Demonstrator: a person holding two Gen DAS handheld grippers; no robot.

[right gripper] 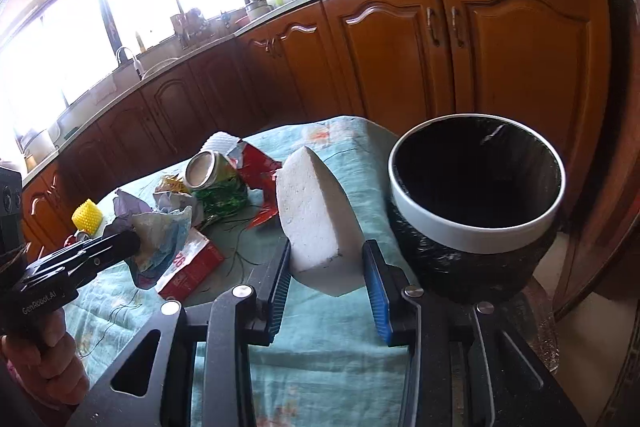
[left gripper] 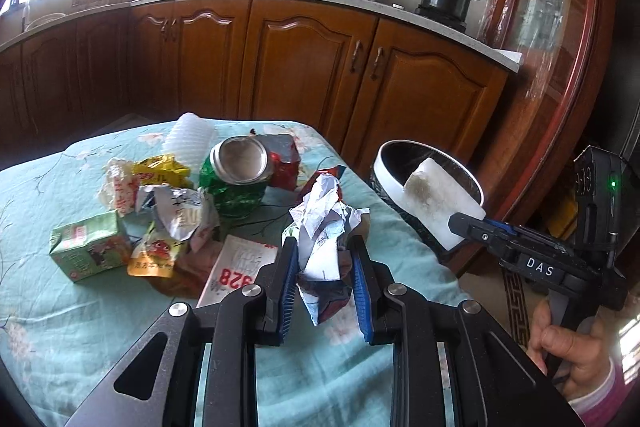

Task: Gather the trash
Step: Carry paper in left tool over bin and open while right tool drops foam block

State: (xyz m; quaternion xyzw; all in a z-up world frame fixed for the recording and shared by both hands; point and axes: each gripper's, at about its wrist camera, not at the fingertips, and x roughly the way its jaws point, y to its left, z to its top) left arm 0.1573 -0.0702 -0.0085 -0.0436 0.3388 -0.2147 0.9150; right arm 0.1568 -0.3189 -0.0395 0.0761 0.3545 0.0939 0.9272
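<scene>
My left gripper point(left gripper: 325, 251) is shut on a crumpled paper wad point(left gripper: 326, 227) and holds it above the table; it also shows in the right wrist view point(right gripper: 160, 239). My right gripper point(right gripper: 328, 251) is shut on a white foam block point(right gripper: 314, 219), held just left of the trash bin point(right gripper: 476, 227), which has a white rim and a black liner. In the left wrist view the foam block point(left gripper: 440, 199) hangs over the bin's rim point(left gripper: 384, 167). A pile of trash lies on the teal tablecloth point(left gripper: 60, 327): a crushed green can point(left gripper: 236, 179), a green carton point(left gripper: 90, 247), wrappers point(left gripper: 160, 171).
A red-and-white box point(left gripper: 236, 271) lies flat near my left gripper. A white ribbed cup point(left gripper: 188, 139) and a red wrapper point(left gripper: 284, 159) lie at the table's far side. A yellow ribbed object point(right gripper: 87, 213) sits at the left. Wooden kitchen cabinets point(left gripper: 300, 67) stand behind the table.
</scene>
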